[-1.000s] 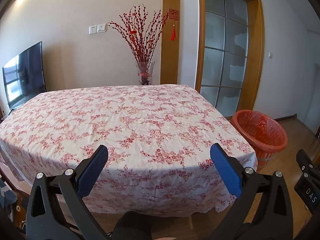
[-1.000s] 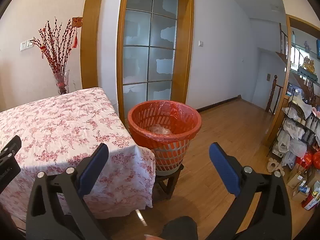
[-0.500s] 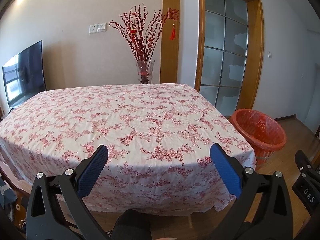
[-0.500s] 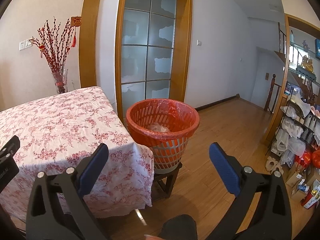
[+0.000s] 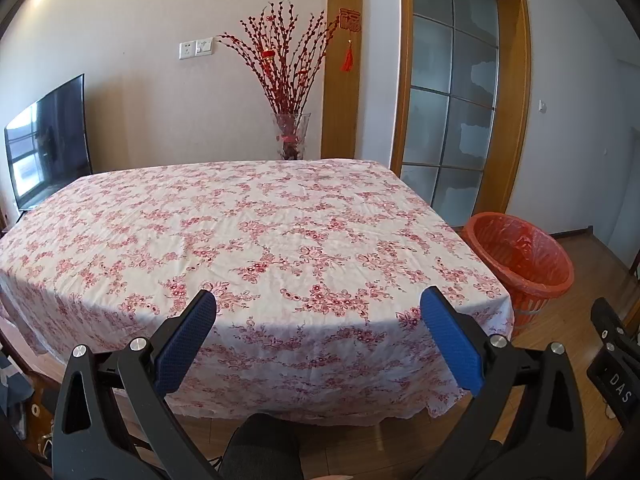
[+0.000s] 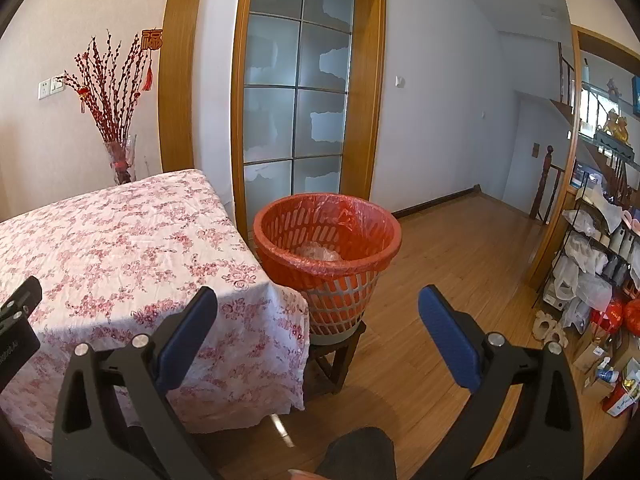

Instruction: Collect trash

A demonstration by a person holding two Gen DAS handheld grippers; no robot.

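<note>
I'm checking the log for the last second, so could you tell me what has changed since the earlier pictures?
Only slight camera drift: the orange basket sits marginally lower and further left in the right wrist view. Nothing was grasped or released; the left gripper and right gripper remain open and empty.

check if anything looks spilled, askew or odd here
Nothing spilled or damaged. The bin sits raised on a small stool beside the table, upright, with something clear inside. Both grippers are open and empty.
</note>
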